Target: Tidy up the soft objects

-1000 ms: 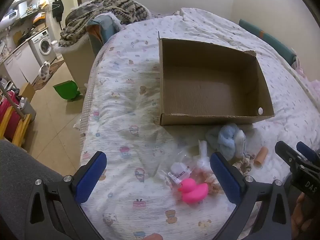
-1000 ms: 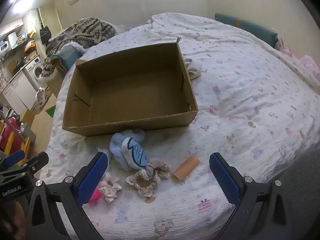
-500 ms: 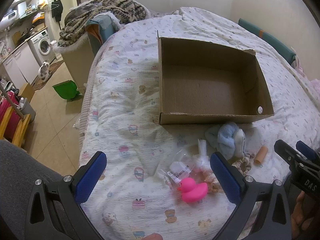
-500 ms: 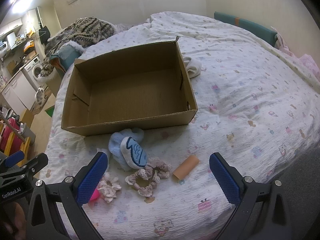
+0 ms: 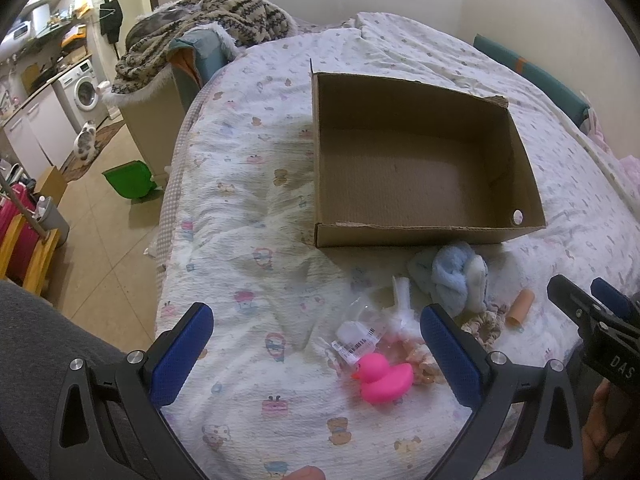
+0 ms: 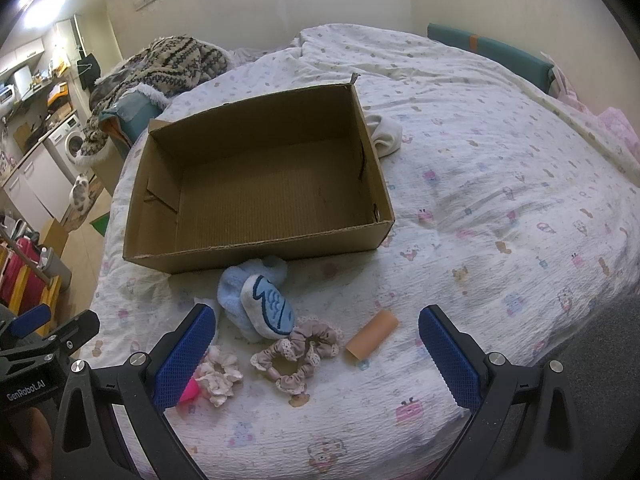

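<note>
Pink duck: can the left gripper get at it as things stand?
Probably yes. The duck sits on the bed just ahead of the open left gripper, toward its right jaw, nothing on top; a plastic bag and scrunchie crowd it.

Pink duck (image 5: 382, 378) before empty box (image 5: 424, 236)

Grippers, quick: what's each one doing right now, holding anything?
Left gripper: jaws open, holding nothing, above the bed.
Right gripper: jaws open, holding nothing, above the scrunchies.
</note>
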`<state>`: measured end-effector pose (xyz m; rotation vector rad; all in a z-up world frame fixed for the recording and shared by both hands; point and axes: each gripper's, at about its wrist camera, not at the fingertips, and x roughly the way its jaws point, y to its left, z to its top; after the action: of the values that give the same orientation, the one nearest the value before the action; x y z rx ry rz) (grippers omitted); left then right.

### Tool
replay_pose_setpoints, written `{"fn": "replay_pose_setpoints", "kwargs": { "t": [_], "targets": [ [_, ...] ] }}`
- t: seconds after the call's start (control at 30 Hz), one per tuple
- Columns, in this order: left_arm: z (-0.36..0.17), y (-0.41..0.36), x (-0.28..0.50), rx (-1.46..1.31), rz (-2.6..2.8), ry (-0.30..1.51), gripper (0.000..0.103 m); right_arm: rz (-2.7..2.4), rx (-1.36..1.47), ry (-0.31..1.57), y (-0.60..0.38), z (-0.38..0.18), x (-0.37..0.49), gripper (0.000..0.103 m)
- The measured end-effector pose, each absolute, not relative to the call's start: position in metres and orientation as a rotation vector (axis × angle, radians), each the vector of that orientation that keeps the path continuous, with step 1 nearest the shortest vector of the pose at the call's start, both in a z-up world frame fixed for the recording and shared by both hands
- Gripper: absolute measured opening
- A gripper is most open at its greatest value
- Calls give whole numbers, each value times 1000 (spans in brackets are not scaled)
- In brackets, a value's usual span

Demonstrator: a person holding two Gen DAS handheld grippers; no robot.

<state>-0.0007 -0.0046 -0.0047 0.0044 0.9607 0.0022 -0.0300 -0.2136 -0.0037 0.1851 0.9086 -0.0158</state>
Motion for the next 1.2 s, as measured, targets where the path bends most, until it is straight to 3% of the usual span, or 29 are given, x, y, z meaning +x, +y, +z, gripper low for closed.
{"fn": "replay_pose_setpoints", "kwargs": {
  "t": [1.2],
  "targets": [
    [-6, -6, -1, 5, 1, 965, 103, -15, 189, 910, -214, -4, -30, 103]
  ]
}}
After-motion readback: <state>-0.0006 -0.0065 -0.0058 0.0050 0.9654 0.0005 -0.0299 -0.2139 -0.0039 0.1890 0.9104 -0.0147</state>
